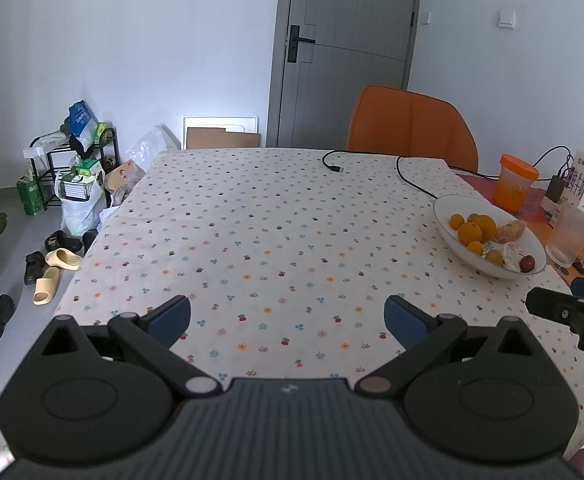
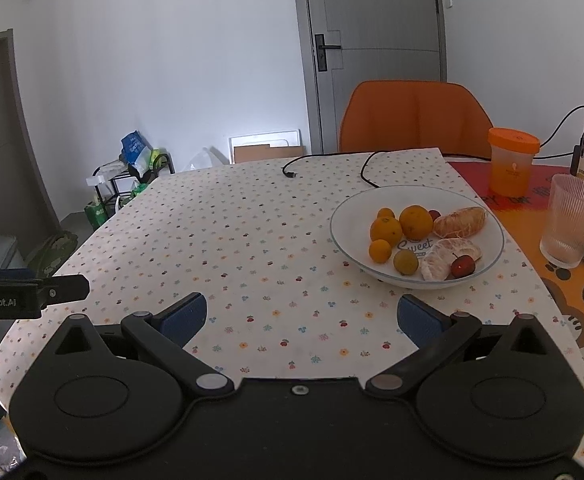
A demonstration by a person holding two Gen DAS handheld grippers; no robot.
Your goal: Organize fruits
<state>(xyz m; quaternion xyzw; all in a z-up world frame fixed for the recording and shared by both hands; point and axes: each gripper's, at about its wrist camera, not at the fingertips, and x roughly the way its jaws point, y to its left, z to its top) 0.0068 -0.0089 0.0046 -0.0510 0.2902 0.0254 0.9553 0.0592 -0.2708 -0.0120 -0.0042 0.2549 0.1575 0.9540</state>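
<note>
Both grippers poised over the tablecloth, fruit bowl ahead and to the right.

Left wrist view: the left gripper [image 1: 288,316] is spread wide, holding nothing; the bowl [image 1: 443,220] lies far right. Right wrist view: the right gripper [image 2: 301,316], likewise wide and empty, is nearer the bowl [image 2: 343,236], just ahead-right; peeled segments [image 2: 459,222] lie crosswise.

Both grippers, left gripper [image 1: 288,318] and right gripper [image 2: 301,316], are black with blue pads [image 2: 184,318] (silver pivot rivets), one side lettered "GenRobot.AI".
</note>
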